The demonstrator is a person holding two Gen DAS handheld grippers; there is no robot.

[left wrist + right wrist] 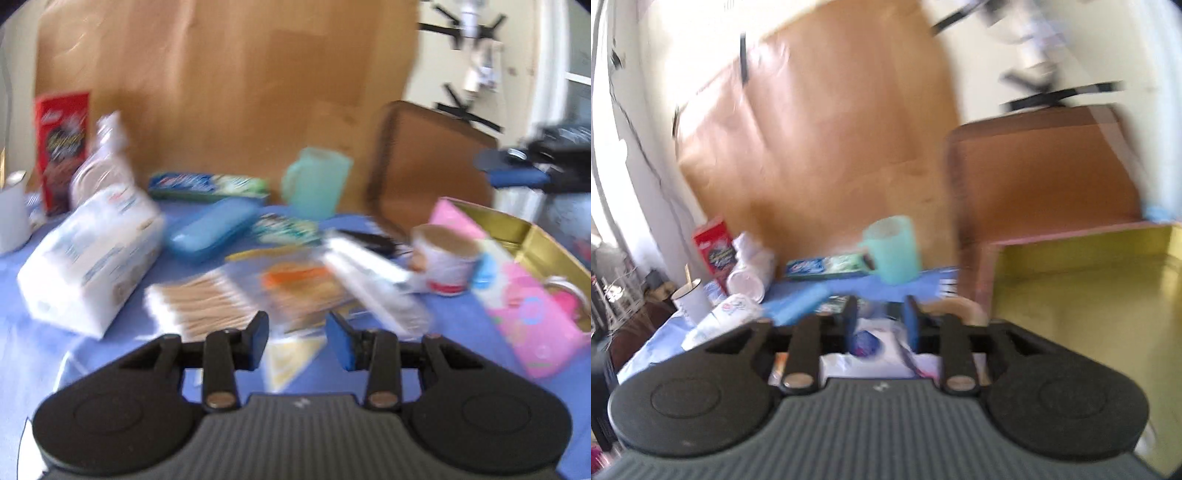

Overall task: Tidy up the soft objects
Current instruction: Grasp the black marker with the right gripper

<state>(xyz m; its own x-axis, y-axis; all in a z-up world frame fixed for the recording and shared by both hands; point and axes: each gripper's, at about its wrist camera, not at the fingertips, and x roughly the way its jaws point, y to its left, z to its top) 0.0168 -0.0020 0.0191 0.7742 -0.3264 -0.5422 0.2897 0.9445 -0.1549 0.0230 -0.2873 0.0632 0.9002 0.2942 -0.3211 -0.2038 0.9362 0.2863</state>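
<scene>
Nearly everything remains to sort: the tissue pack [92, 258] and cotton swabs [199, 299] lie loose on the counter [458, 325]. Left hand-held gripper [297, 341] hovers, jaws apart, empty; right hand-held gripper [880, 321] half-closed, apparently empty.

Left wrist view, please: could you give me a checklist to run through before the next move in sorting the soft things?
1. Left gripper jaws apart, nothing between them: ok.
2. Right gripper jaws apart, pressing nothing: ok.
3. Pink box open, gold inside showing: ok.
4. Tissue pack lying free on the blue cloth: ok.
5. Cotton swab pack free of the clear bag beside it: cannot tell.
6. Views sharp enough to aim: not ok.
</scene>
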